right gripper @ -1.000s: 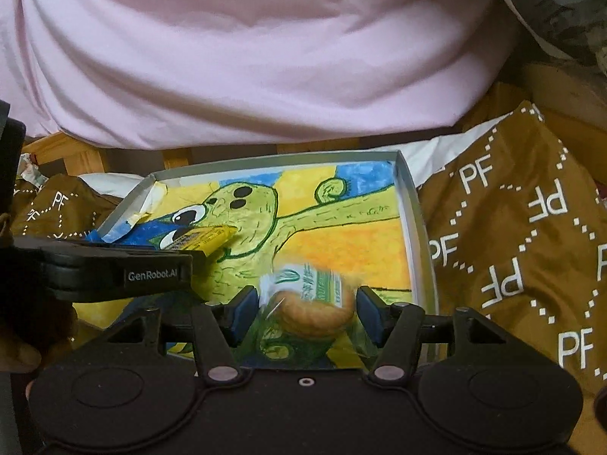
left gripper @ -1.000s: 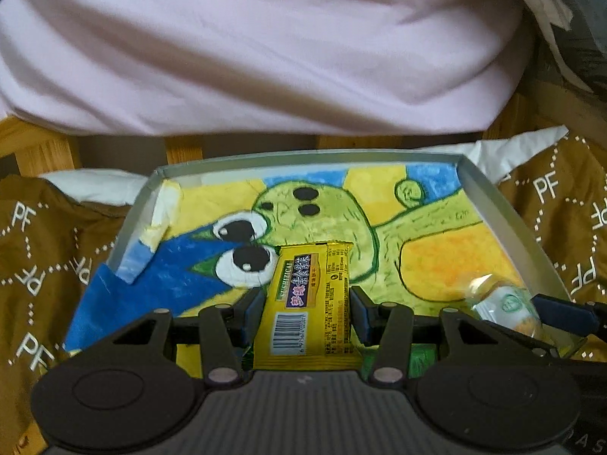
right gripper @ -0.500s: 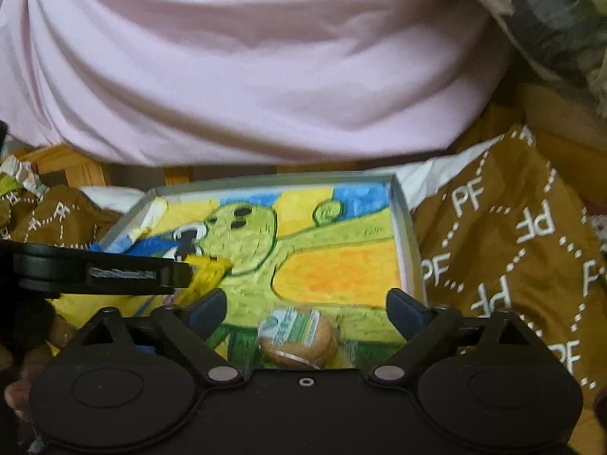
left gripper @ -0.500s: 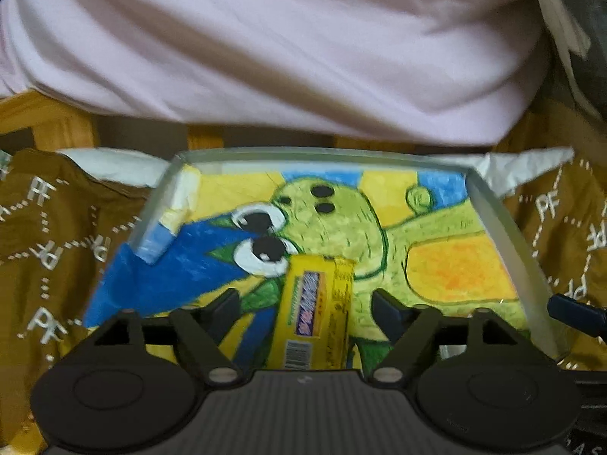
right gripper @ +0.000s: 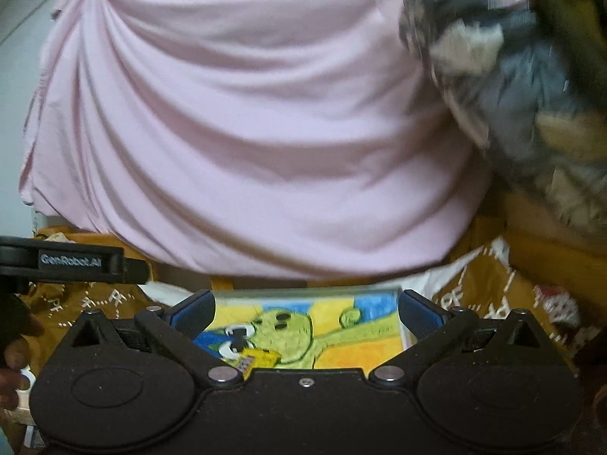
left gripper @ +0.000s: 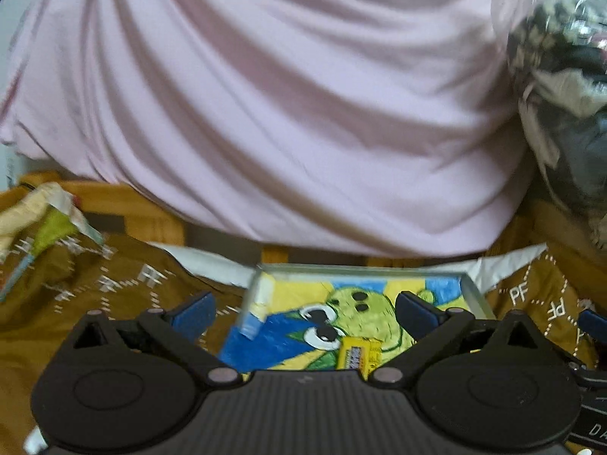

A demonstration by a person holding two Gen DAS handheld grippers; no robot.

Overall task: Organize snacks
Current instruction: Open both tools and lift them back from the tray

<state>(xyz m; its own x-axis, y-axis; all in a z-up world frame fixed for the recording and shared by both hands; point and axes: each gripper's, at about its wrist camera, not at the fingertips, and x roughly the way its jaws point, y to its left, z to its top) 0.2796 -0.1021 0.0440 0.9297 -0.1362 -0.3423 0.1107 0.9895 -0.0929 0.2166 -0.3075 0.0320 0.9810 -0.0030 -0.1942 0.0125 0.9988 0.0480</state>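
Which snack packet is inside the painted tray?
The yellow wrapped bar, lying in the grey-rimmed tray by the cartoon's eye. The blurry cream-and-green packet lies outside, on the brown cloth.

Soft, even indoor light, with no hard shadows. Both fisheye views bend strongly toward their dark corners. Motion blur smears the draped pale pink cloth (left gripper: 288, 113) and, right of it, the crumpled patterned plastic bag (right gripper: 531, 87), which shows small glare.

Each handheld matte black plastic two-finger gripper, left (left gripper: 303, 313) and right (right gripper: 305, 309), has blue-padded fingers (left gripper: 191, 313), two round disc housings, silver pivot screws and a ribbed centre; white "GenRobot.AI" lettering marks the left one's side
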